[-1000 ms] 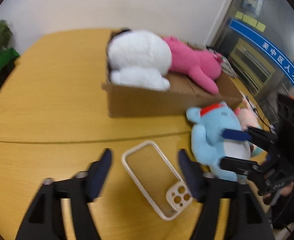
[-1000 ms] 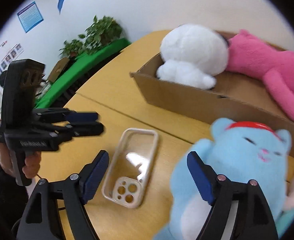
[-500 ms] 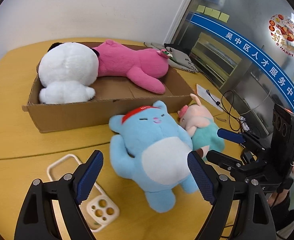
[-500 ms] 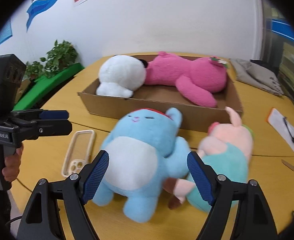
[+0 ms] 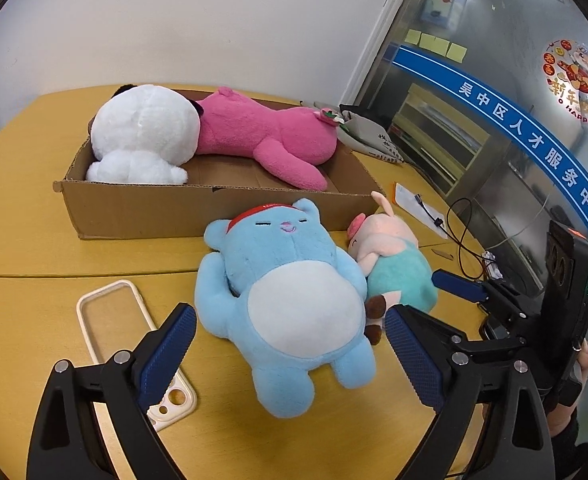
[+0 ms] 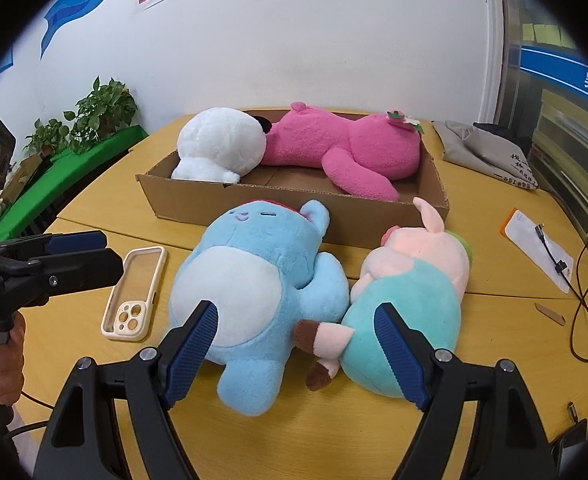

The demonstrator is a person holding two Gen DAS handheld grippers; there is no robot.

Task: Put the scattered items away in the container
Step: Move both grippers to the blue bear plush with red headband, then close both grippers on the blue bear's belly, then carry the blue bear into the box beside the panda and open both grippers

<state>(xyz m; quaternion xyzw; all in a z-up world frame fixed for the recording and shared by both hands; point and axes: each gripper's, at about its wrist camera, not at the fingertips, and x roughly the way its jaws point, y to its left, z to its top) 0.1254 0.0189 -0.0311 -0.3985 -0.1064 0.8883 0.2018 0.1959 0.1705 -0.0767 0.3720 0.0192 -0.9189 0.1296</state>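
While hanging low and spread wide apart, holding nothing: left tongs (image 5: 290, 316) and right tongs (image 6: 295, 312), both aimed at the toys.

Under both, a big yellow wooden table (image 5: 34, 240).

Far ahead of both, a long brown cardboard box (image 5: 174, 212), open on top for dropping things in.

Inside it, a long pink plush toy (image 5: 270, 140) and a round white fluffy toy (image 5: 146, 132), laid flat at the back to leave room in front.

Right in front of the left tongs, a fat blue plush bear (image 5: 294, 292), outside the box, belly up, easy to squeeze. Probably the next grab.

Touching the bear, before the right tongs, a small pink-and-teal plush pig (image 5: 397, 268).

Beside the left tongs' outer finger, a flat cream phone case (image 5: 110, 320), hard to pinch.
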